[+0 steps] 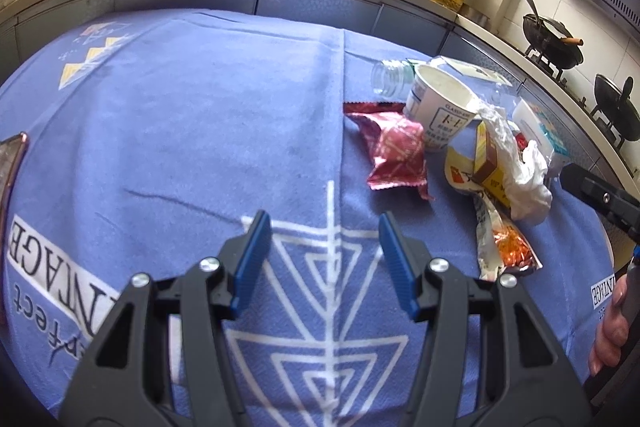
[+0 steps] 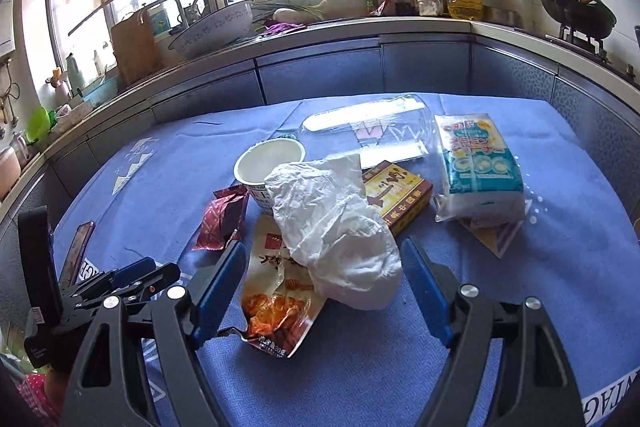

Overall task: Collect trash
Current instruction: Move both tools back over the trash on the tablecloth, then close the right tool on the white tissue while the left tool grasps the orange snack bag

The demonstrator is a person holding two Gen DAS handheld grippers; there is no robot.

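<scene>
While the right gripper (image 2: 324, 291) stands wide around the crumpled white tissue (image 2: 340, 235), at 12 o'clock atop the snack wrapper (image 2: 276, 291), the wad looks light and soft; pinch its bulk. The left gripper (image 1: 324, 263) gapes empty.

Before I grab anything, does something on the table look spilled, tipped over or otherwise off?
The clear plastic bottle lies on its side, capless, behind the paper cup. The snack pouch is torn open, and white specks dot the blue tablecloth beside the tissue pack. No liquid spill is visible.
</scene>
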